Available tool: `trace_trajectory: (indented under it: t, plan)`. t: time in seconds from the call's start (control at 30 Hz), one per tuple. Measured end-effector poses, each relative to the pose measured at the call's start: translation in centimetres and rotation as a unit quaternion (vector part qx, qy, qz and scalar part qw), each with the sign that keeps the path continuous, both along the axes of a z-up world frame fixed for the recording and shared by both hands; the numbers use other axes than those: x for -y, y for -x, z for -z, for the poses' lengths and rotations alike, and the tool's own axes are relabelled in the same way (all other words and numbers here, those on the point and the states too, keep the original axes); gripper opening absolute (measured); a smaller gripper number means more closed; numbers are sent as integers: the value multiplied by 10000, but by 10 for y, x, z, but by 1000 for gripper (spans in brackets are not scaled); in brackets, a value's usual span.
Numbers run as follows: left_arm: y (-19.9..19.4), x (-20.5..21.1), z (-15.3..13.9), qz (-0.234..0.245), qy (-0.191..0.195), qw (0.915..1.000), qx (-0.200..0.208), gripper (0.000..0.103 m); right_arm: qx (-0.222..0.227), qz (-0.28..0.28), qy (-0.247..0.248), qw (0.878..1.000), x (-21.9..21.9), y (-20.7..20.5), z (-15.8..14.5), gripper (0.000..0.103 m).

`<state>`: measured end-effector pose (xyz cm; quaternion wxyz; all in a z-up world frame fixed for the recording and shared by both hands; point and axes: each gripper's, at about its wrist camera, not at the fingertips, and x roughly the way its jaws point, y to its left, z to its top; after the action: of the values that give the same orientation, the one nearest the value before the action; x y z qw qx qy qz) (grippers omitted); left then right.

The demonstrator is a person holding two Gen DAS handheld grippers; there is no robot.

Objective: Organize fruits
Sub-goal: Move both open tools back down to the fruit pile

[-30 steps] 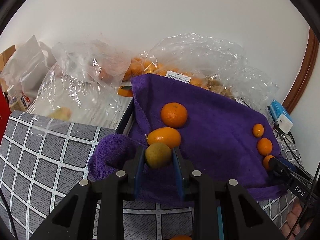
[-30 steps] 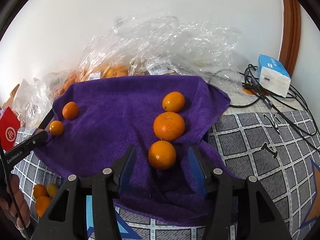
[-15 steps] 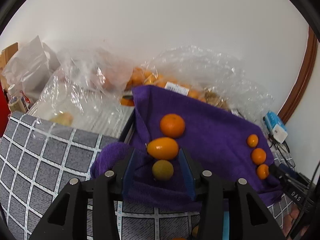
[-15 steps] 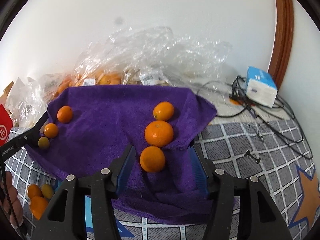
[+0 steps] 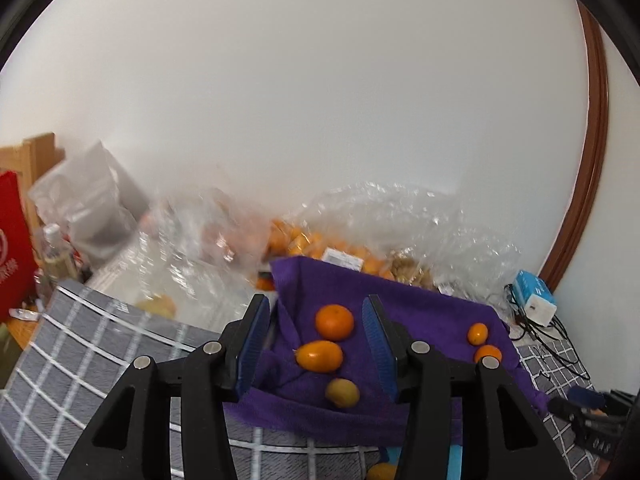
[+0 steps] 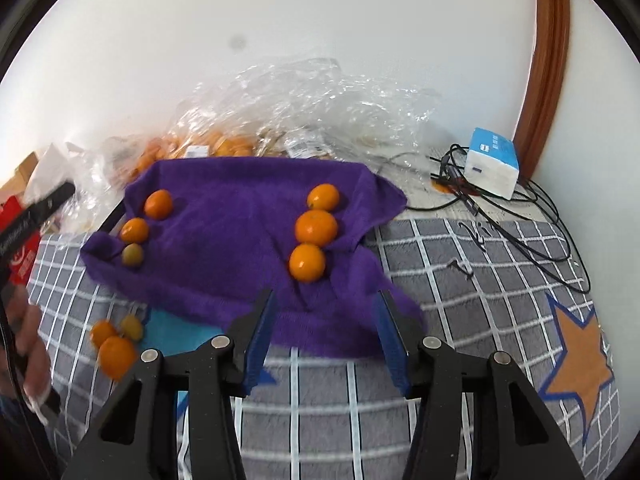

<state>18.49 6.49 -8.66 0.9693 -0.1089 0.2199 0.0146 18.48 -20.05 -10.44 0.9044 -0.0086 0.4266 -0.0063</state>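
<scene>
A purple towel (image 6: 240, 240) lies on a grey checked blanket. On its left side sit two small oranges (image 6: 158, 205) (image 6: 134, 230) and a greenish fruit (image 6: 132, 255) in a row. On its right side three oranges (image 6: 316, 227) form another row. In the left wrist view my left gripper (image 5: 315, 304) hangs above the greenish fruit (image 5: 342, 392), an oval kumquat (image 5: 319, 356) and a round orange (image 5: 334, 322). Its jaws are opening and touch none of them. My right gripper (image 6: 324, 296) is back from the nearest orange (image 6: 307, 263). Its jaws are closing with nothing between them.
Clear plastic bags (image 6: 304, 112) with more oranges lie along the wall behind the towel. A tissue pack (image 6: 493, 164) and black cables (image 6: 520, 208) are at the right. Three loose fruits (image 6: 114, 344) lie on the blanket by a blue cloth (image 6: 172, 330), near a person's hand (image 6: 28, 340).
My left gripper let go of the greenish fruit, opened, and rose back from it. My right gripper drew back from the orange that was between its fingers.
</scene>
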Motion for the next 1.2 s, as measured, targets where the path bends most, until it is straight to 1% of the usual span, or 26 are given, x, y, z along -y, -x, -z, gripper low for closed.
trace_trajectory:
  t: [0.1, 0.17, 0.23, 0.3, 0.4, 0.5, 0.53, 0.6, 0.7, 0.77, 0.83, 0.9, 0.93, 1.0, 1.07, 1.13, 1.2]
  plan:
    - [14, -9, -7, 78, 67, 9999, -79, 46, 86, -90, 12, 9999, -2, 16, -4, 51]
    - [23, -15, -6, 137, 30, 9997, -211, 46, 84, -164, -129, 9997, -4, 25, -2, 51]
    - [32, -21, 0, 135, -76, 9986, -498, 46, -24, -269, -366, 9990, -7, 29, 5, 51]
    - [41, -29, 11, 186, -101, 9968, -765, 46, -80, -347, -531, 9980, -13, 33, 11, 50]
    - [55, -41, 29, 158, -111, 9943, -1047, 46, -105, -559, -530, 9970, -31, 38, 20, 35]
    - [62, -55, 45, -46, -89, 9913, -1312, 46, -53, -914, -401, 9950, -56, 45, 24, 35]
    - [63, -59, 49, -90, -57, 9902, -1391, 46, -67, -1017, -406, 9940, -63, 47, 25, 39]
    - [66, -68, 58, -157, 35, 9890, -1470, 46, -185, -1223, -524, 9909, -74, 48, 30, 45]
    - [71, -76, 71, -172, 134, 9886, -1492, 46, -141, -1463, -654, 9870, -89, 54, 35, 45]
    - [73, -79, 78, -193, 128, 9893, -1438, 46, -138, -1610, -594, 9851, -101, 57, 39, 45]
    - [71, -79, 80, -321, -39, 9870, -1574, 46, -192, -1759, -472, 9831, -113, 57, 44, 45]
    - [73, -79, 80, -331, -36, 9878, -1524, 46, -227, -1847, -371, 9818, -120, 57, 48, 45]
    - [73, -79, 82, -336, -37, 9871, -1565, 46, -240, -1872, -334, 9815, -122, 56, 50, 45]
    - [73, -80, 84, -393, -32, 9852, -1669, 46, -288, -1896, -244, 9811, -127, 53, 55, 44]
    - [73, -84, 84, -505, 21, 9844, -1686, 46, -360, -1862, -91, 9818, -130, 51, 62, 43]
    - [72, -91, 87, -551, 218, 9830, -1735, 47, -431, -1825, 50, 9823, -133, 48, 68, 38]
    - [72, -94, 89, -581, 366, 9813, -1796, 47, -481, -1810, 39, 9823, -134, 44, 71, 35]
